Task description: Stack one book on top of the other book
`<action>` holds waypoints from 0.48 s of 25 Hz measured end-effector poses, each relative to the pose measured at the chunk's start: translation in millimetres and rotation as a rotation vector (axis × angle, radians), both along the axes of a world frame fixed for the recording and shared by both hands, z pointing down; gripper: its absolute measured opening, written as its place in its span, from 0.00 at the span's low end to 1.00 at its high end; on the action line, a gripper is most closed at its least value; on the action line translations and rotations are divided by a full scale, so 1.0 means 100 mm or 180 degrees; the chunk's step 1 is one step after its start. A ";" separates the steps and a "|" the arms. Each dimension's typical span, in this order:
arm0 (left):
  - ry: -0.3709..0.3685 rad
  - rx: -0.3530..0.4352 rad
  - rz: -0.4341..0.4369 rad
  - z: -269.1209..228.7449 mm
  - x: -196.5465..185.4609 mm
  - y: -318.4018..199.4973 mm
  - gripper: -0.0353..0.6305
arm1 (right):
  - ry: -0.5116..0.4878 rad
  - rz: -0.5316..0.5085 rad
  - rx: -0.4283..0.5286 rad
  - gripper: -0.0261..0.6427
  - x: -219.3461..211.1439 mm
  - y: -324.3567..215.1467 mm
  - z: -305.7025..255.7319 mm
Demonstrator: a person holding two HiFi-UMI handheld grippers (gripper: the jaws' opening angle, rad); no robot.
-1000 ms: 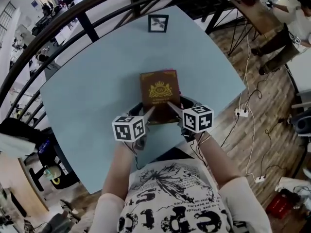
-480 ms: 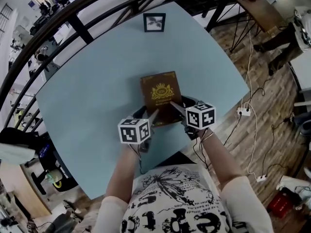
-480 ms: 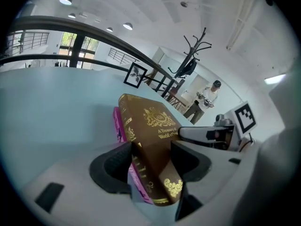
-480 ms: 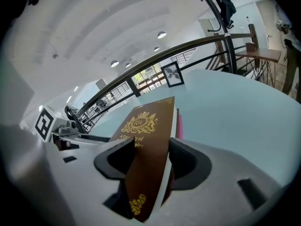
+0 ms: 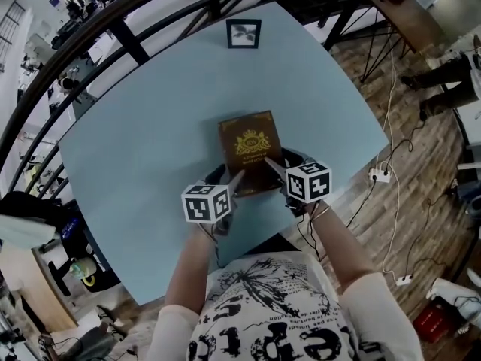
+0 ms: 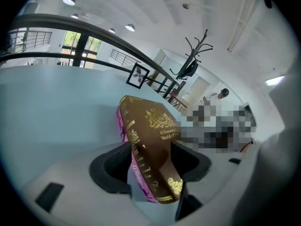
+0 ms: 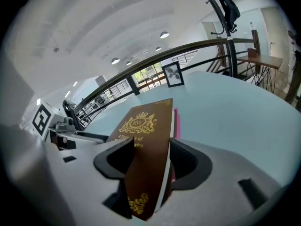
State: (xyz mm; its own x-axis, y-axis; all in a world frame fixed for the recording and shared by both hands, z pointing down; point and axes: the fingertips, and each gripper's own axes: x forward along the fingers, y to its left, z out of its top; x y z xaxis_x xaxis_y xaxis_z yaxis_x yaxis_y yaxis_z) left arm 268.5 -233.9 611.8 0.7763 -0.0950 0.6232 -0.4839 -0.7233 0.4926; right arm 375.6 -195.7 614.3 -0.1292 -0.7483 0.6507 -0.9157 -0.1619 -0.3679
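Observation:
A brown book (image 5: 250, 145) with a gold crest lies on a pink book on the pale blue table (image 5: 150, 149). The pink one shows only as a thin edge (image 6: 123, 126) under the brown cover (image 6: 150, 124). My left gripper (image 5: 237, 177) is shut on the brown book's near left corner (image 6: 162, 173). My right gripper (image 5: 269, 164) is shut on its near right corner (image 7: 146, 173), with the pink edge (image 7: 177, 121) showing just beside the brown book. Whether the pads also catch the pink book I cannot tell.
A small framed picture (image 5: 243, 33) stands at the table's far edge. A dark curved railing (image 5: 135, 43) runs behind the table. Cables and a power strip (image 5: 376, 175) lie on the wooden floor to the right. The person's torso is at the table's near edge.
Both grippers and the brown book sank a little toward the table between the oldest frame and the middle one. Since then they have held still.

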 end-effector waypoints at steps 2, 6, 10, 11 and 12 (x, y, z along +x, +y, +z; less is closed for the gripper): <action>0.0073 0.0104 -0.0039 -0.10 -0.04 -0.02 0.42 | 0.0184 0.0011 0.0003 0.42 0.01 0.01 -0.04; 0.0319 0.0455 -0.0071 -0.44 -0.09 -0.06 0.42 | 0.0456 0.0109 0.0219 0.44 0.04 0.02 -0.32; 0.0445 0.0850 -0.0028 -0.75 -0.20 -0.04 0.31 | 0.0720 0.0147 0.0596 0.20 0.01 0.00 -0.79; 0.0456 0.0931 -0.0081 -0.82 -0.25 -0.04 0.21 | 0.0744 0.0165 0.0664 0.13 -0.01 0.02 -0.88; 0.0480 0.0999 -0.0148 -0.89 -0.31 -0.03 0.15 | 0.0742 0.0197 0.0722 0.09 -0.04 0.04 -0.96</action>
